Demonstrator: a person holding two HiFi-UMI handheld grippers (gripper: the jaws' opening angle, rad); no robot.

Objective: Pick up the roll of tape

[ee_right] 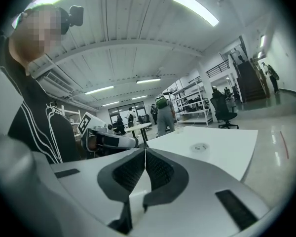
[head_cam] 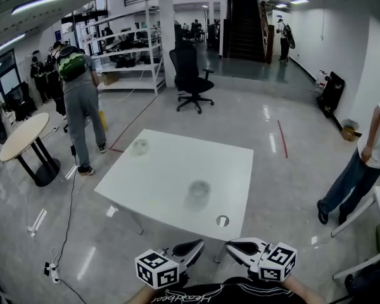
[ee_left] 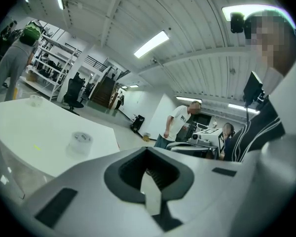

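Note:
A clear roll of tape [head_cam: 199, 189] stands on the white table [head_cam: 171, 195], right of its middle; it also shows in the left gripper view as the roll [ee_left: 81, 139] and in the right gripper view as the roll [ee_right: 201, 147]. A second clear roll [head_cam: 139, 146] sits near the table's far left corner. Both grippers are held close to my body, short of the table's near edge, tips turned toward each other. My left gripper [head_cam: 198, 244] is shut with nothing in it. My right gripper [head_cam: 231, 245] is shut too, pads together and empty.
A person with a green backpack [head_cam: 79, 100] stands left of the table beside a round wooden table [head_cam: 24, 137]. Another person [head_cam: 361, 163] stands at the right. A black office chair [head_cam: 190, 75] is beyond the table. A cable hole [head_cam: 222, 221] lies near the table's front edge.

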